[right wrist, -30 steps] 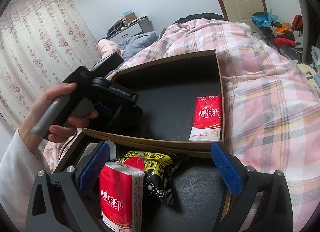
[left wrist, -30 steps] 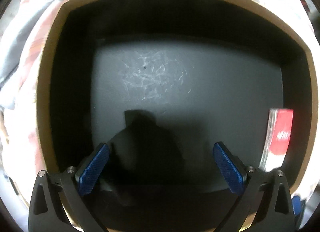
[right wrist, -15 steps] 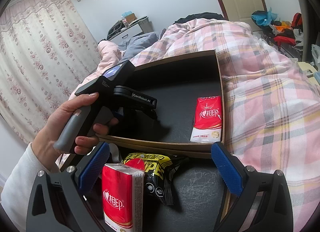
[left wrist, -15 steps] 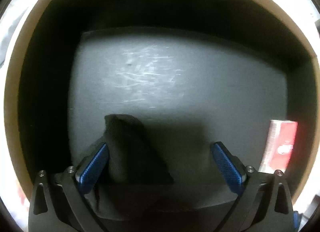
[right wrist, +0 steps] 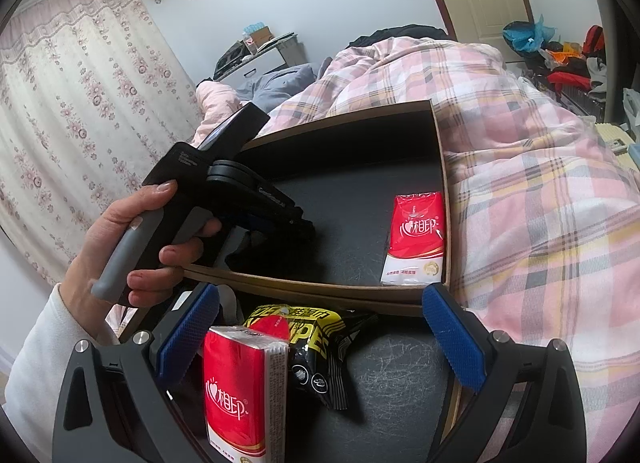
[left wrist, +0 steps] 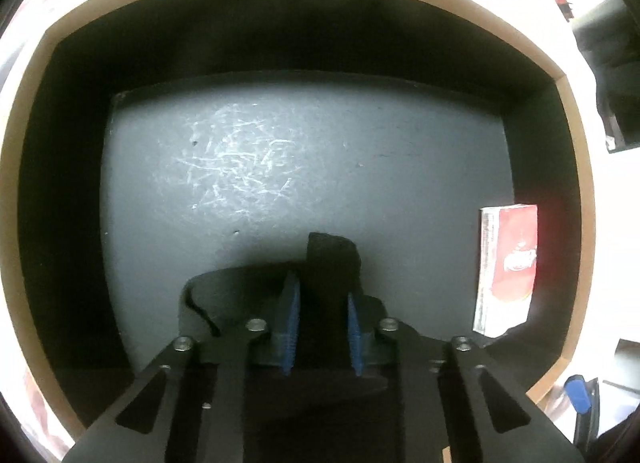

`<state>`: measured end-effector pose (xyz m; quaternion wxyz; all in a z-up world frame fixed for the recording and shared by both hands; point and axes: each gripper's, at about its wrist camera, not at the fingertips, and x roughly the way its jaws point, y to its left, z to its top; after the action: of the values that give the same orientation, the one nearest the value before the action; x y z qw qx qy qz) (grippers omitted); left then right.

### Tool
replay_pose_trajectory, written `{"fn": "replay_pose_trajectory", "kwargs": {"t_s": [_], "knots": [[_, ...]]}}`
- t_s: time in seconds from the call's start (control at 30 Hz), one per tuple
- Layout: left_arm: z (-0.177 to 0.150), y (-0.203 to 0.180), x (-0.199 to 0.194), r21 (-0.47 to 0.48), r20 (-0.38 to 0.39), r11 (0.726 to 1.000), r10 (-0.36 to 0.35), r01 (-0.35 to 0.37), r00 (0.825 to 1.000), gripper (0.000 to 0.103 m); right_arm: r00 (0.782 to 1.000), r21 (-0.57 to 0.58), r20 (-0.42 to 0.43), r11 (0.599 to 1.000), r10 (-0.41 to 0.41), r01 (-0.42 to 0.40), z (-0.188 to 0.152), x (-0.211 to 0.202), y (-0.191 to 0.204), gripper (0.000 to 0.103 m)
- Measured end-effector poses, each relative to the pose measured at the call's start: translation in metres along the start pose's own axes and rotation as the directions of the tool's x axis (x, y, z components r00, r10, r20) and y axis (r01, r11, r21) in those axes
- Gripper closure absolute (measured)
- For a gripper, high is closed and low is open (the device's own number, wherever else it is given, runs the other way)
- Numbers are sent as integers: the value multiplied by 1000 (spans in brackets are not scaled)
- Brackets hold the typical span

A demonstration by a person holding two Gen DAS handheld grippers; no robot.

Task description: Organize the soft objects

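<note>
Left claw, jaws just closed, pinches a black cloth inside the far box. Right claw gapes wide, empty. One tissue pack is sorted; another pack and a snack bag wait.

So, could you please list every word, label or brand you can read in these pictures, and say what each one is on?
"相印": on the red tissue pack standing in the near box.
"相印": on the red tissue pack lying in the far box; its small print is too small to read.
Yellow letters on the black snack bag: partly hidden, not readable.
White lettering on the left gripper: too blurred.
</note>
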<state>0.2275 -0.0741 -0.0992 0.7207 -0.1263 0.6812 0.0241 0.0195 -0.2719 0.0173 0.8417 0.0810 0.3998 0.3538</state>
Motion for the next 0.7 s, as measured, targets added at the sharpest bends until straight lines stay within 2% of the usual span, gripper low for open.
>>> {"fn": "replay_pose_trajectory", "kwargs": {"t_s": [0.1,0.23,0.27,0.33,0.37,0.4,0.43,0.5,0.6,0.7], "knots": [[-7,2,-7,13,32,1000,23,-24,999,91,1000,2,0,1000,2,-2,0,0,0,2],[-33,-8,-38,82,119,993,71,-81,990,92,1000,2,0,1000,1,-1,0,0,0,2],[-38,-13,-51,101,167,987,110,-128,980,92,1000,1,1,1000,2,-2,0,-1,0,2],[-55,-13,-74,116,252,966,195,-230,948,92,1000,0,0,1000,0,0,0,0,0,2],[-62,-16,-88,118,304,951,238,-284,923,92,1000,-1,-1,1000,-2,2,0,0,0,2],[-69,-17,-103,121,344,946,245,-301,907,92,1000,-2,-1,1000,-3,3,0,0,-1,2],[-74,-17,-112,125,364,947,234,-296,902,92,1000,-3,-2,1000,-3,3,0,0,-1,2],[-89,-15,-138,128,403,961,174,-244,898,92,1000,-2,-2,1000,-3,3,0,0,-1,2],[-108,-1,-173,130,460,977,93,-170,883,92,1000,-3,-2,1000,-3,3,0,0,-1,2],[-141,18,-204,147,516,982,26,-118,856,92,1000,-3,-3,1000,-4,4,0,0,-1,2]]}}
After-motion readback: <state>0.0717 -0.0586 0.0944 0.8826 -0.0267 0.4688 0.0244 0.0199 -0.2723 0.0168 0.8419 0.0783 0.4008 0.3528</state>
